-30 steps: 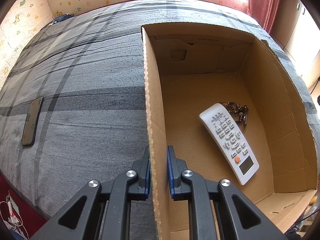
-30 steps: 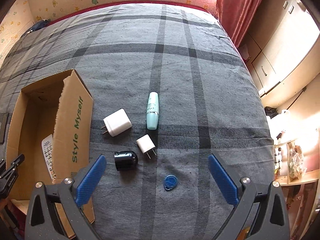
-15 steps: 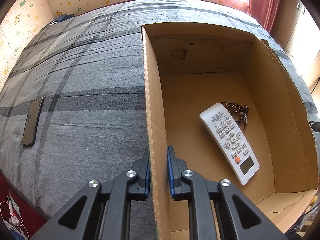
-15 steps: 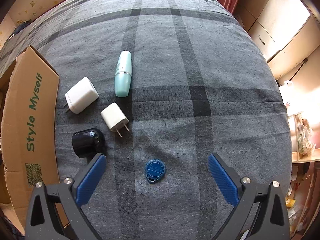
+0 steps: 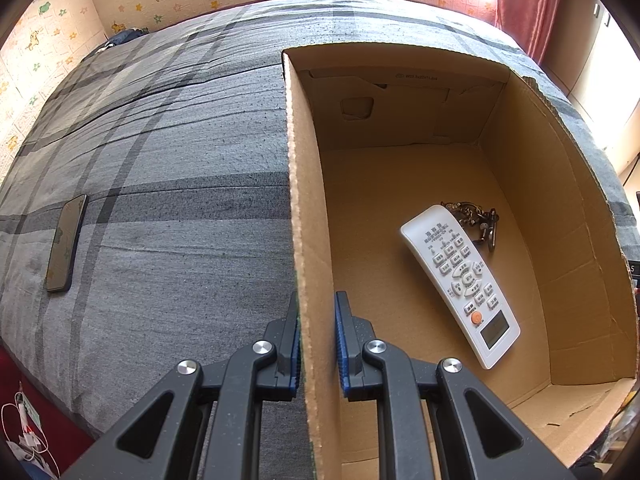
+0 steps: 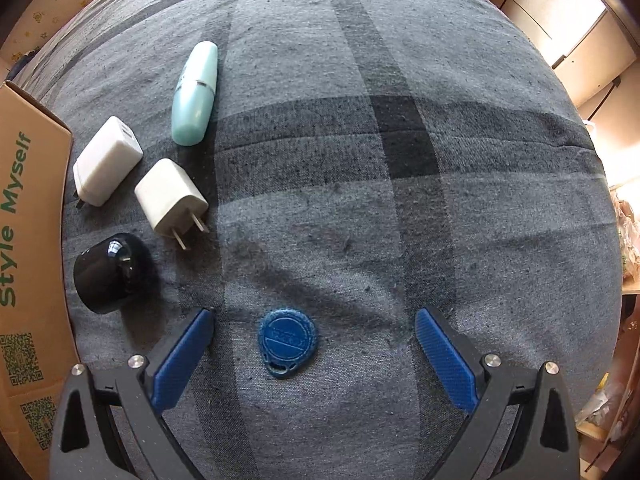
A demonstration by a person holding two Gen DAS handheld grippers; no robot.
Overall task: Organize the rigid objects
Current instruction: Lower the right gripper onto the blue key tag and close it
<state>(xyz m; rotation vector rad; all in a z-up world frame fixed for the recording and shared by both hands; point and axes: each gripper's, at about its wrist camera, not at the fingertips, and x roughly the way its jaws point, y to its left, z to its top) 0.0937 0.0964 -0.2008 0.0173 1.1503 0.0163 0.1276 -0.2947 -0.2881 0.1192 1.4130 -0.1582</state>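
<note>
Grey plaid bedspread [image 5: 168, 152] — cartoon-sticker walls [image 5: 40, 40], red curtain [image 5: 528, 0], sunlit window.

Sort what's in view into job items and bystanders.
Job: cardboard box, remote, keys, blue tag, two white chargers, black plug, mint tube.
Lying about: phone, curtain.

A cardboard box [image 5: 520, 168] is set on the bed [image 5: 160, 160]. Inside it a remote [image 5: 460, 280] is laid, with a bunch of keys [image 5: 478, 218] just behind it, touching. A phone [image 5: 66, 242] is laid on the bed well left of the box. Right of the box, two chargers [image 6: 108, 160] [image 6: 170, 198], a tube [image 6: 196, 94] behind them, a round cap [image 6: 112, 272] and a key fob [image 6: 287, 340] before them are spread on the bed.
</note>
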